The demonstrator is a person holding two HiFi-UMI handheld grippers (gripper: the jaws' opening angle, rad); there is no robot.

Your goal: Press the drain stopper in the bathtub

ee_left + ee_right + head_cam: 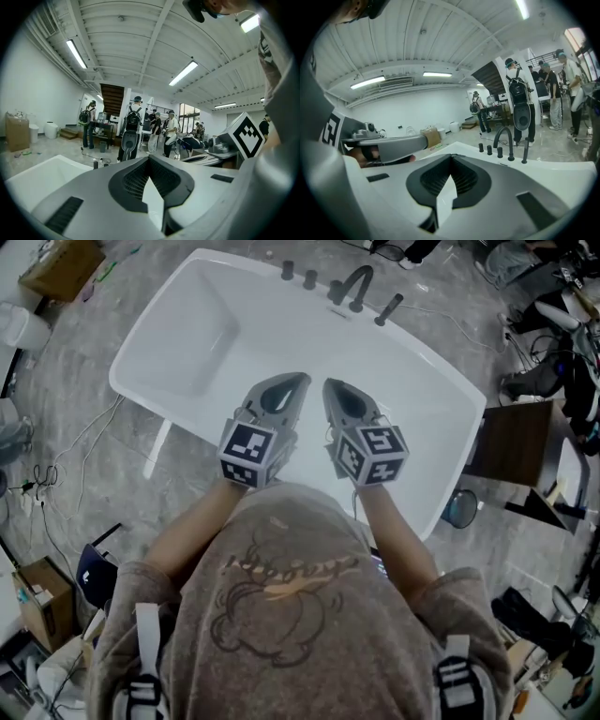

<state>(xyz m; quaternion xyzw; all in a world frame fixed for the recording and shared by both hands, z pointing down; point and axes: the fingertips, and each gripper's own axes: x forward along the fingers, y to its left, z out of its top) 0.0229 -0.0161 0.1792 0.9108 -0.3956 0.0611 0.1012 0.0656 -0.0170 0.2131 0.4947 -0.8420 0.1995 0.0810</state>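
A white bathtub (187, 334) fills the upper head view, with a black faucet (354, 285) and black knobs on its far rim. I cannot see the drain stopper in any view; the tub floor below my grippers is hidden by them. My left gripper (299, 380) and right gripper (329, 384) hover side by side over the tub's middle, near its front rim. Both are shut with the tips touching and nothing held. The left gripper view shows its tips (149, 157) over the tub wall (37, 178). In the right gripper view the tips (451, 155) point toward the faucet (505, 140).
A brown cabinet (511, 442) and a small round bin (459, 509) stand right of the tub. Cables (84, 442) trail on the floor at left, with a cardboard box (61, 263) beyond. Several people (133, 126) stand across the room.
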